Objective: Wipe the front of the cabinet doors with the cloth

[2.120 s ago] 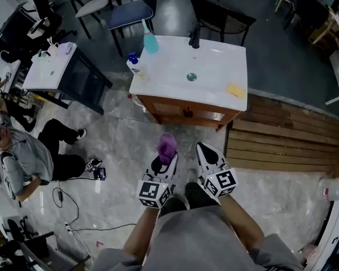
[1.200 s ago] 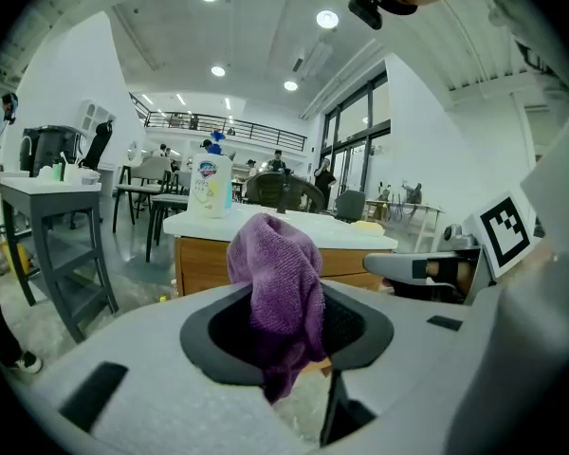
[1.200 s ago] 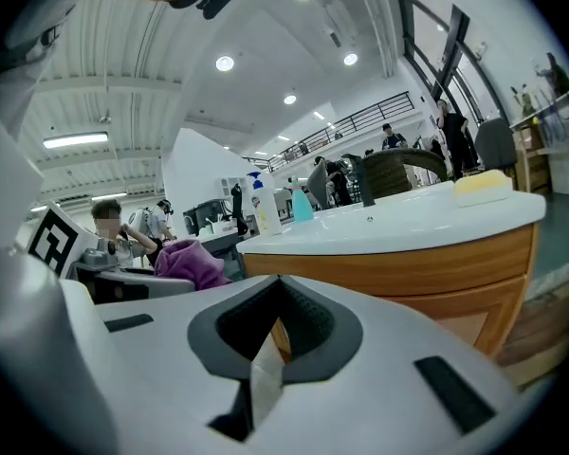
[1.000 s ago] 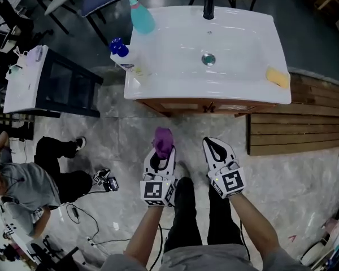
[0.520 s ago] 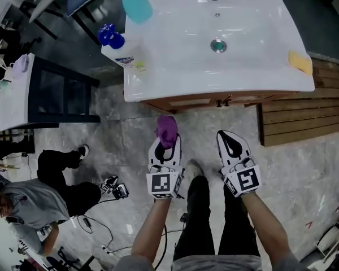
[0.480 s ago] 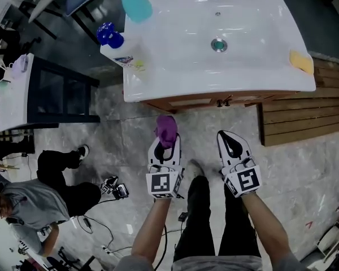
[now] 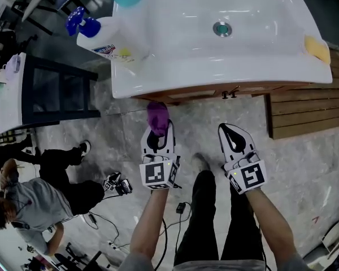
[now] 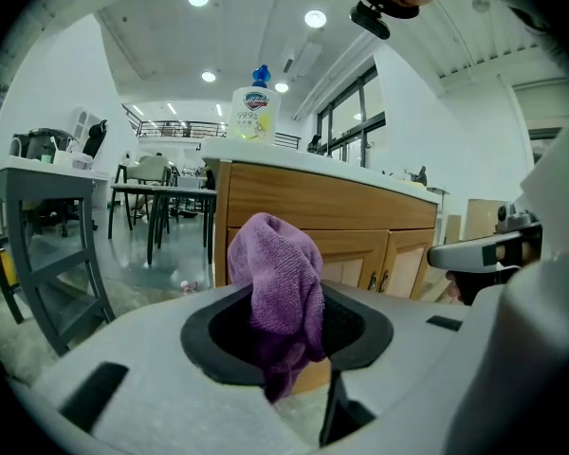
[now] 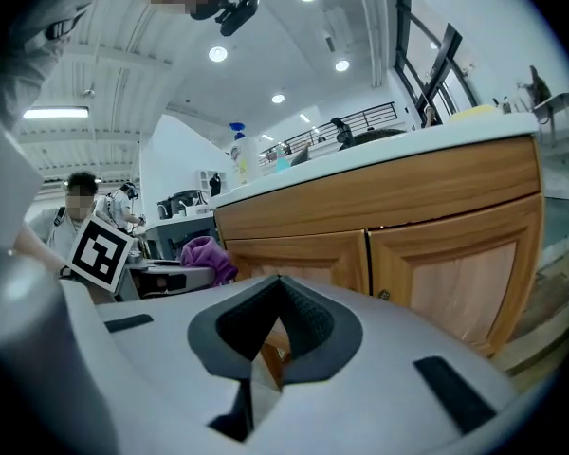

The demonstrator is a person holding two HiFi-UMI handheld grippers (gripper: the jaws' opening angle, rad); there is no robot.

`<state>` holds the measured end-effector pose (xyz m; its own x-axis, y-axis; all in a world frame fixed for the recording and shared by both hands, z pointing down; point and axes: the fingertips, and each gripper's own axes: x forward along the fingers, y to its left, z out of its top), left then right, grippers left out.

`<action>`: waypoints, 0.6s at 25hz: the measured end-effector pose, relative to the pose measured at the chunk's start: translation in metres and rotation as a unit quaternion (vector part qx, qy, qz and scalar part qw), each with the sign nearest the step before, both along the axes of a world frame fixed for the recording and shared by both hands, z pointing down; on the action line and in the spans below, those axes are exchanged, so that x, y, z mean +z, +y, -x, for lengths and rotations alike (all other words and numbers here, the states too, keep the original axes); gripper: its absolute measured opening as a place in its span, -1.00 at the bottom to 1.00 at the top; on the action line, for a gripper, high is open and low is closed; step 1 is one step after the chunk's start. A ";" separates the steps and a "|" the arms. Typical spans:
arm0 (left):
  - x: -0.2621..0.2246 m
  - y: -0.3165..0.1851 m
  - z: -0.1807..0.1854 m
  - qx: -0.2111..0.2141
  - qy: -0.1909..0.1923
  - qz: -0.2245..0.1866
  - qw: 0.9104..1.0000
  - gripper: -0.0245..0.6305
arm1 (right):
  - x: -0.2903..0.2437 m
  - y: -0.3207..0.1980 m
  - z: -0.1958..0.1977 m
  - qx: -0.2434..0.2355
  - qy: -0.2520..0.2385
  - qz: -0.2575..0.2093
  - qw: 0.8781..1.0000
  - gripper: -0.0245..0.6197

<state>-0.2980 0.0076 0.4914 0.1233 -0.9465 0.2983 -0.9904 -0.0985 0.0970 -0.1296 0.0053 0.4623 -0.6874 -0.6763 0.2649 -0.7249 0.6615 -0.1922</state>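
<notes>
The left gripper (image 8: pixel 286 328) clamps the purple cloth (image 8: pixel 275 263); the right gripper (image 9: pixel 276 292) is closed on nothing. Only the gripper views show the cabinet doors (image 9: pixel 436 263), which the white sink top (image 7: pixel 158 72) overhangs from above. The cloth has moved nearer the doors; contact cannot be told. Bare floor (image 7: pixel 118 134) lies left.

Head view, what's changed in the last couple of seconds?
The person has stepped up to the cabinet, bringing the left gripper and its purple cloth close to the sink front edge. Nothing was taken or let go: the left jaws stay shut on the cloth, the right gripper stays shut and empty. The sponge hasn't moved on the sink.
</notes>
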 end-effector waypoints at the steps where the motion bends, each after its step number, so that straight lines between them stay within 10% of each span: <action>1: 0.003 -0.003 0.001 0.001 -0.002 0.000 1.000 -0.49 | 0.003 -0.001 0.000 0.002 -0.001 0.001 1.000 -0.90; 15: 0.026 -0.042 0.026 0.005 -0.005 0.014 1.000 -0.49 | 0.031 -0.009 -0.005 0.034 -0.012 0.016 0.999 -0.90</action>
<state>-0.3245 -0.0344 0.5175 0.1290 -0.9363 0.3267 -0.9904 -0.1051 0.0901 -0.1242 -0.0038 0.4932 -0.6462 -0.7133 0.2715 -0.7632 0.6035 -0.2308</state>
